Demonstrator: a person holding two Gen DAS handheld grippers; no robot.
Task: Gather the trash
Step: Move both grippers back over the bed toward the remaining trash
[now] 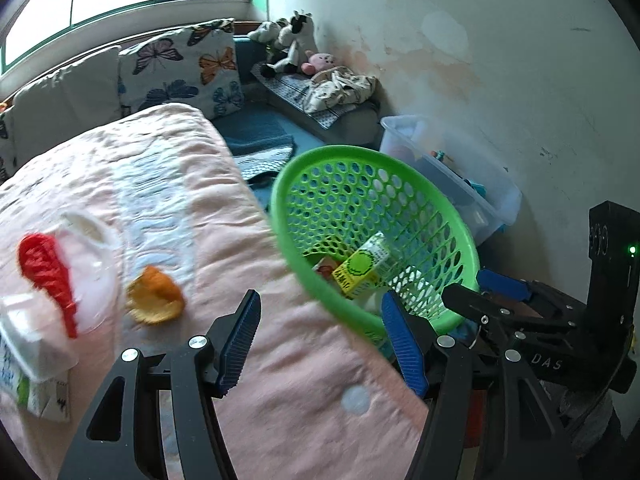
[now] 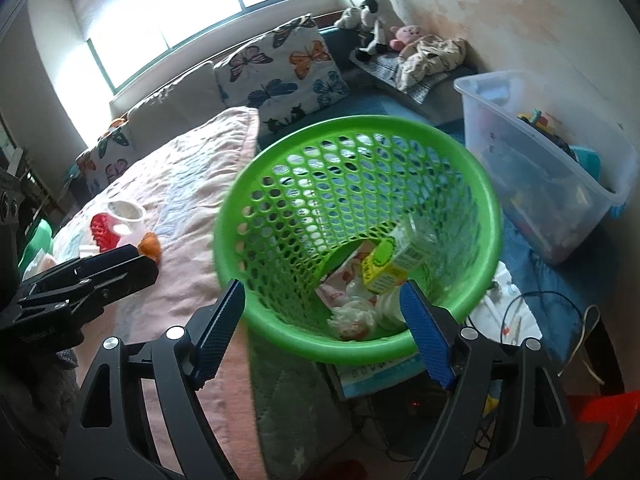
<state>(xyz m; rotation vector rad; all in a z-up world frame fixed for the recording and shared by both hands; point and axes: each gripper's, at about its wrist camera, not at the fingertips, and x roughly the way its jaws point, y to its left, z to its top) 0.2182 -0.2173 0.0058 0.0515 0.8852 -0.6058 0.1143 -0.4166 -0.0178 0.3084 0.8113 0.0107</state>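
The green perforated basket [image 2: 360, 216] tilts its mouth toward the right gripper [image 2: 324, 330], holding a yellow carton [image 2: 390, 266] and crumpled wrappers [image 2: 352, 312]. Orange peel [image 1: 155, 295] and a red wrapper [image 1: 48, 276] lie left of the left gripper [image 1: 320, 340].

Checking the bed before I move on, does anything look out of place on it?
Yes. Litter lies on the pink bedspread: an orange peel, a red wrapper over a clear plastic lid, and a white carton. The green basket already holds other trash.

One basket [image 2: 356, 344], two butterfly pillows [image 2: 280, 68]
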